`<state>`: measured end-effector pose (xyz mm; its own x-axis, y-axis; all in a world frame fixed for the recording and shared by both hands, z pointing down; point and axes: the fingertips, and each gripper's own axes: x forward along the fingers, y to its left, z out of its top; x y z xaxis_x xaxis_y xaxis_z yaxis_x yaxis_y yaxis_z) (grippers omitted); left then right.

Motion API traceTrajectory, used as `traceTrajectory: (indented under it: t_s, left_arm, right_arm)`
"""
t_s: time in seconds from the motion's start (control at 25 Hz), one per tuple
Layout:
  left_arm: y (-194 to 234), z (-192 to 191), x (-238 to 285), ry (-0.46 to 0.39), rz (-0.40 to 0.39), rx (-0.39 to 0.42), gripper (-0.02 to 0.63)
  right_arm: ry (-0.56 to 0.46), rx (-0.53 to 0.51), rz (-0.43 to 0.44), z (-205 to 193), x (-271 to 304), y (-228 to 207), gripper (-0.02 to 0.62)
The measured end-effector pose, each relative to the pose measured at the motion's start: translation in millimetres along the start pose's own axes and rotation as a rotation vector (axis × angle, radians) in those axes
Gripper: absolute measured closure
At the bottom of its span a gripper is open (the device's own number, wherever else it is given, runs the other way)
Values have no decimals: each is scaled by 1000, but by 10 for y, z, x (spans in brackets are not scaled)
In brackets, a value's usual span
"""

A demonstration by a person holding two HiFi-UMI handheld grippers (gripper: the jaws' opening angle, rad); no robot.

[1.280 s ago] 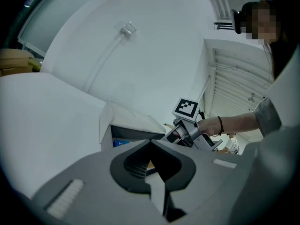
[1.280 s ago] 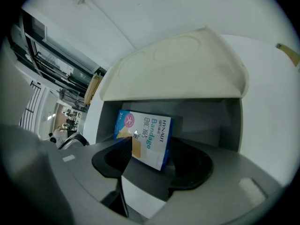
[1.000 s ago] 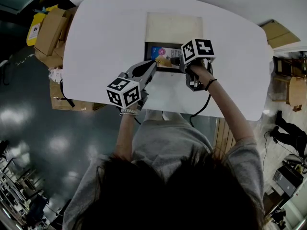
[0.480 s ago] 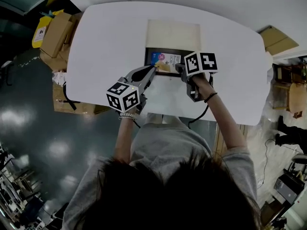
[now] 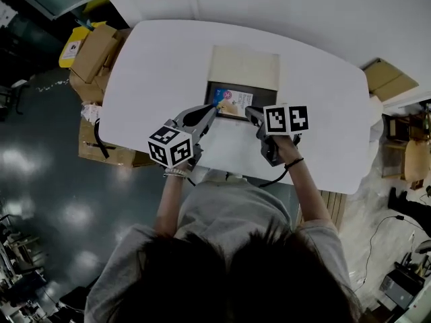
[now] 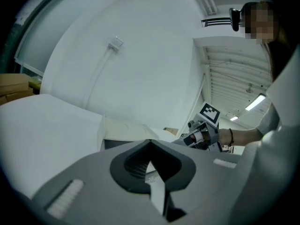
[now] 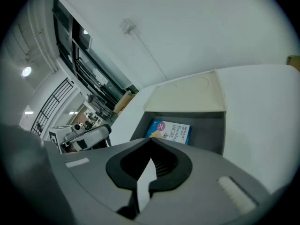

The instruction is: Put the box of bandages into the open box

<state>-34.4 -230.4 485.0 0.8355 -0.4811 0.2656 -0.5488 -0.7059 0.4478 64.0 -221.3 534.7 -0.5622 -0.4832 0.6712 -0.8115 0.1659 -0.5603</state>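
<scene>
Head view: on the white surface (image 5: 155, 66) the open box (image 5: 264, 96) lies with its pale lid (image 5: 244, 66) folded back. The box of bandages (image 5: 229, 101) lies flat inside it, toward the left side. The left tool (image 5: 213, 110) and the right tool (image 5: 250, 113) hang over the box's near edge. Cardboard boxes (image 5: 94, 49) stand on the floor beside the surface.

Left gripper view: this tool's jaws are pressed together with nothing between them.

Right gripper view: the jaws have just been closing and now meet on nothing. Past them, the box of bandages rests in the open box.
</scene>
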Motion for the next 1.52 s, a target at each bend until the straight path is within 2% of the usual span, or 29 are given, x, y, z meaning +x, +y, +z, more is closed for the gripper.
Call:
traceTrajectory:
  t_s: [0.36, 0.68, 1.04, 1.52]
  left_arm:
    - [-103, 80, -172, -47, 57, 33, 612]
    - [-283, 169, -267, -105, 89, 70, 612]
    - [-360, 242, -386, -157, 151, 110, 612]
    - [-435, 236, -473, -174, 176, 128, 612]
  right_arm:
    - [-157, -155, 105, 136, -353, 272, 583]
    - [-319, -201, 246, 221, -681, 463, 583]
    - [-452, -257, 253, 289, -989, 442, 583]
    - [-494, -280, 248, 254, -1134, 393, 584]
